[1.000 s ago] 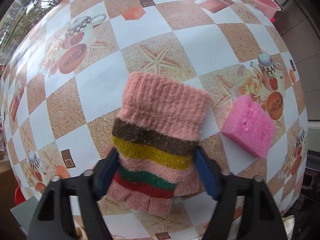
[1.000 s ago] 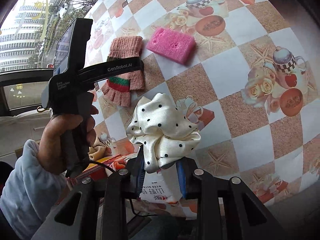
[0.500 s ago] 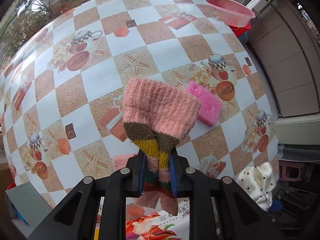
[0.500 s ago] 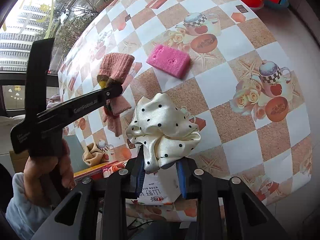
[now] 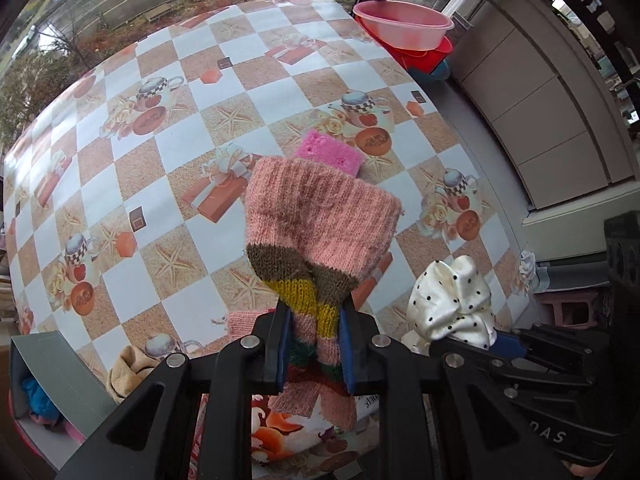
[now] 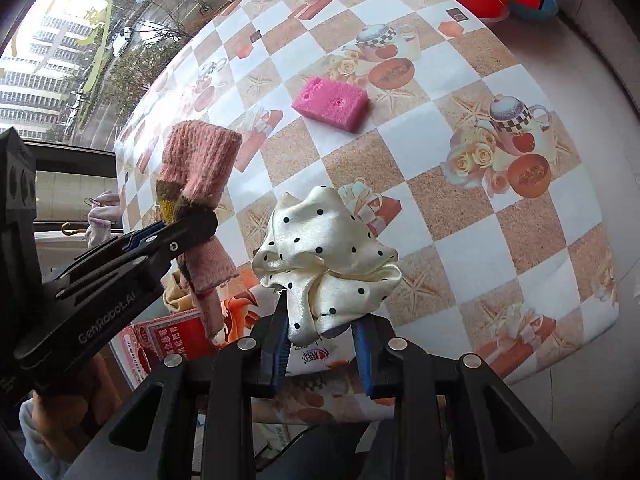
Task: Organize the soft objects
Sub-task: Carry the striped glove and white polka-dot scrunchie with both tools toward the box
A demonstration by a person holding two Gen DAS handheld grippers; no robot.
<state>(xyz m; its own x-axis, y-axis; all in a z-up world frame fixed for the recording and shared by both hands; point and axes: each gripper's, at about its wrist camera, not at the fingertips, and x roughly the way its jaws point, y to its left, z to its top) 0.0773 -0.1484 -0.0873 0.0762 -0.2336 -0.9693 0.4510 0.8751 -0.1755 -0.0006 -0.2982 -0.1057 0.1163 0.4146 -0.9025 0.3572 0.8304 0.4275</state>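
My left gripper [image 5: 314,344] is shut on a pink knitted glove [image 5: 320,224] with brown, yellow, green and red stripes, held up off the table; it also shows in the right wrist view [image 6: 198,172]. My right gripper [image 6: 322,344] is shut on a cream polka-dot scrunchie [image 6: 328,256], held above the table's near edge; the scrunchie also shows in the left wrist view [image 5: 456,300]. A pink sponge [image 6: 331,103] lies on the checked tablecloth [image 6: 460,240], partly hidden behind the glove in the left wrist view [image 5: 328,154].
A second pink glove [image 5: 240,322] and a tan cloth [image 5: 130,370] lie at the table's near edge. A grey box [image 5: 44,368] with cloth inside stands at lower left. Pink and red basins [image 5: 404,30] sit beyond the far right corner. A printed bag [image 6: 316,356] lies below.
My left gripper closed on the striped glove and lifted it off the table, pulling back toward the near edge. My right gripper kept hold of the scrunchie and drew back slightly.
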